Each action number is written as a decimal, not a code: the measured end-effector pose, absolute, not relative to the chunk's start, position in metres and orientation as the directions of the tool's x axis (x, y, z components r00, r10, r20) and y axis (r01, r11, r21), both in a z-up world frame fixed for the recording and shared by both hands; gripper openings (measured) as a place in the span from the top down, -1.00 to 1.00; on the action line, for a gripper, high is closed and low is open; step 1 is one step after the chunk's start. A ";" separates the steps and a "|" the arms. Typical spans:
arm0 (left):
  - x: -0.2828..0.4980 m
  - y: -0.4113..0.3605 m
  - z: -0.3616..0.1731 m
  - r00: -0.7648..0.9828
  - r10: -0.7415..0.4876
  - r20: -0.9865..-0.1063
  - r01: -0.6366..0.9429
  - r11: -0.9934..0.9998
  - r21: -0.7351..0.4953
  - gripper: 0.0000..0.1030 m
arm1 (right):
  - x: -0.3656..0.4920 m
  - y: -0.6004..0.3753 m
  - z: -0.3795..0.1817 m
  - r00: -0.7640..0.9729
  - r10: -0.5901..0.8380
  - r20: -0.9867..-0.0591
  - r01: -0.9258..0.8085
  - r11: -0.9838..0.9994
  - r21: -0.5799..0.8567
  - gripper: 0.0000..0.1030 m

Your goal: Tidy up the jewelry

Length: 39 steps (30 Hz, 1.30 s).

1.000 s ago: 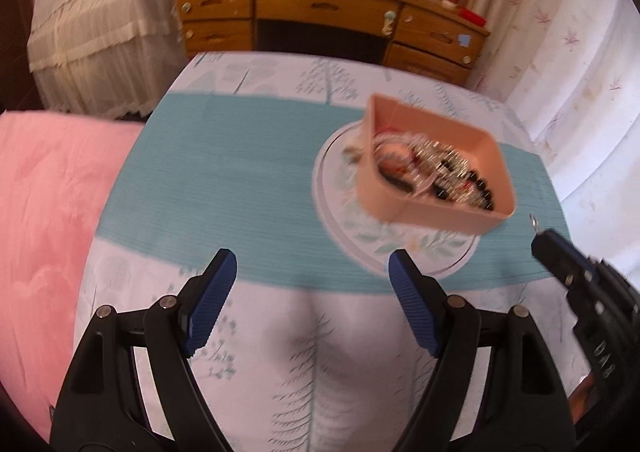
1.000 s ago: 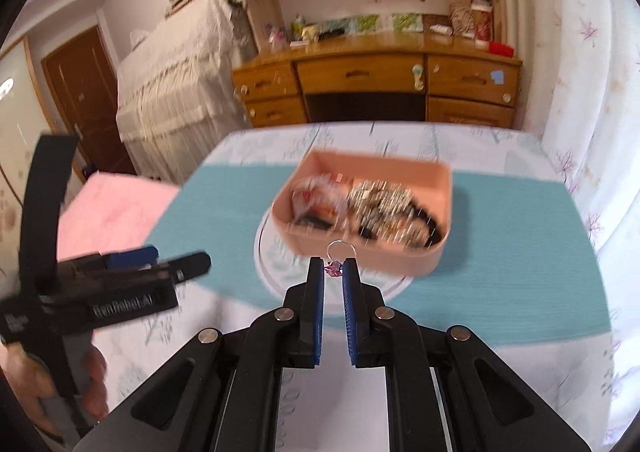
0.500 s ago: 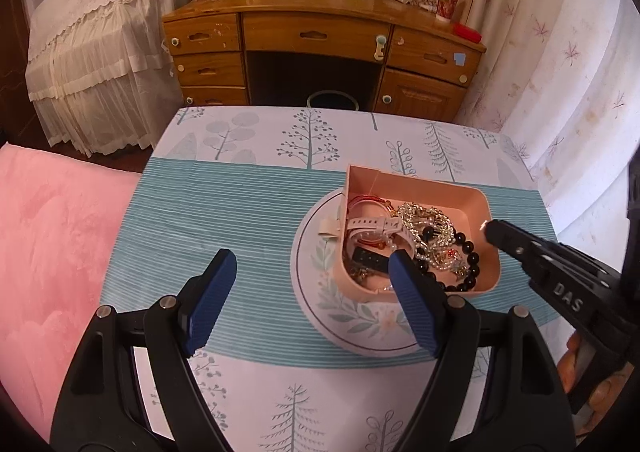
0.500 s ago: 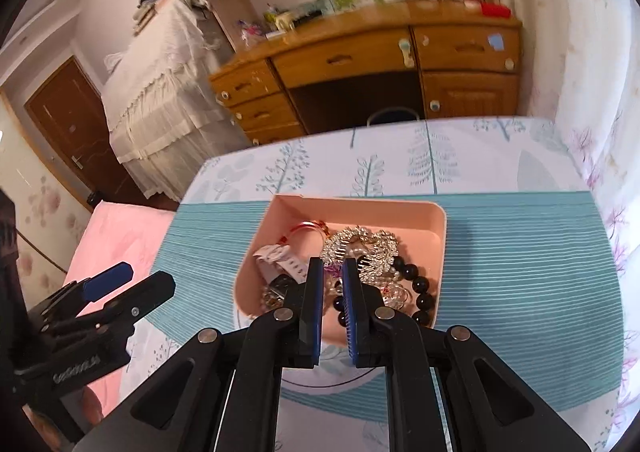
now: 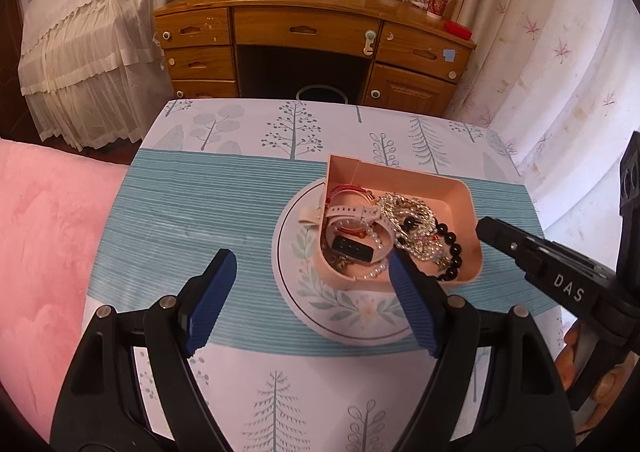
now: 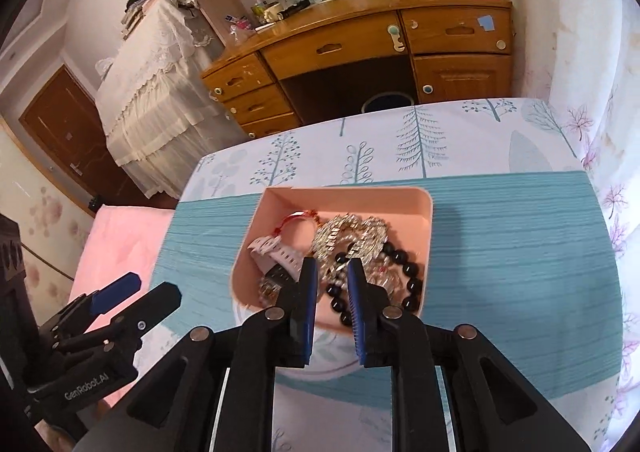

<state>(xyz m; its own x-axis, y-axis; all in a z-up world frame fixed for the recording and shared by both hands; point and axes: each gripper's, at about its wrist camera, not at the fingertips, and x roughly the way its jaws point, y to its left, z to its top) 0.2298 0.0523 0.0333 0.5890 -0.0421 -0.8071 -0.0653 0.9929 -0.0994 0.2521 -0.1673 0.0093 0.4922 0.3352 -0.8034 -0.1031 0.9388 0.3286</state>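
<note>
A pink box (image 5: 466,196) (image 6: 344,196) sits on a white floral plate (image 5: 344,312) on the table. It holds a white watch (image 5: 352,214) (image 6: 280,252), a silver chain (image 5: 404,206) (image 6: 348,236), black beads (image 5: 450,242) (image 6: 404,268), a red bracelet (image 6: 296,218) and a pearl strand (image 5: 374,272). My left gripper (image 5: 310,268) is wide open and empty, in front of the plate. My right gripper (image 6: 332,272) hangs over the box's near side, its jaws slightly apart with nothing seen between them; it shows at the right in the left wrist view (image 5: 492,228).
The table has a tree-print cloth with a teal striped band (image 5: 192,212). A pink blanket (image 5: 44,236) lies to the left. A wooden desk (image 5: 312,40) stands beyond the table, a lace-covered bed (image 5: 88,52) at back left, a curtain (image 5: 560,72) on the right.
My right gripper carried a small ring-topped charm over the box and its jaws have parted a little; the charm is no longer seen in them. The left gripper drew back and up.
</note>
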 end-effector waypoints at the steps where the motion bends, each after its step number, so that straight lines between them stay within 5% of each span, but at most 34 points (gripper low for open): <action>1: 0.224 0.051 0.036 0.593 -0.044 -0.804 -0.061 0.993 -0.099 -0.48 | 0.245 -0.167 0.012 0.494 0.333 -0.803 -0.104 0.940 0.325 0.70; 9: 0.167 0.034 0.050 0.607 -0.060 -0.792 -0.019 0.996 -0.091 -0.49 | 0.177 -0.164 0.023 0.492 0.330 -0.805 -0.125 0.943 0.310 0.68; 17: 0.095 0.012 0.053 0.616 -0.044 -0.786 0.012 0.999 -0.047 -0.49 | 0.090 -0.174 0.038 0.527 0.280 -0.802 -0.108 0.959 0.264 0.30; 24: 0.020 0.001 0.055 0.620 -0.015 -0.785 0.008 1.000 -0.012 -0.49 | -0.005 -0.169 0.055 0.543 0.239 -0.805 -0.126 0.971 0.203 0.23; 28: -0.018 -0.002 0.058 0.632 0.003 -0.775 -0.005 1.000 -0.001 -0.49 | -0.051 -0.165 0.064 0.573 0.186 -0.798 -0.115 0.983 0.147 0.03; 39: -0.063 -0.004 0.059 0.650 0.022 -0.759 -0.036 0.999 -0.001 -0.49 | -0.111 -0.168 0.070 0.589 0.181 -0.787 -0.089 0.983 0.160 0.00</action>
<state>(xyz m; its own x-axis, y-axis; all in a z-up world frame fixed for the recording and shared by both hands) -0.0628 -0.0040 0.0593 0.6502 0.0225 -0.7594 -0.0362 0.9993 -0.0014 -0.1105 -0.1675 0.0700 0.5893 0.1814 -0.7873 -0.0891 0.9831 0.1598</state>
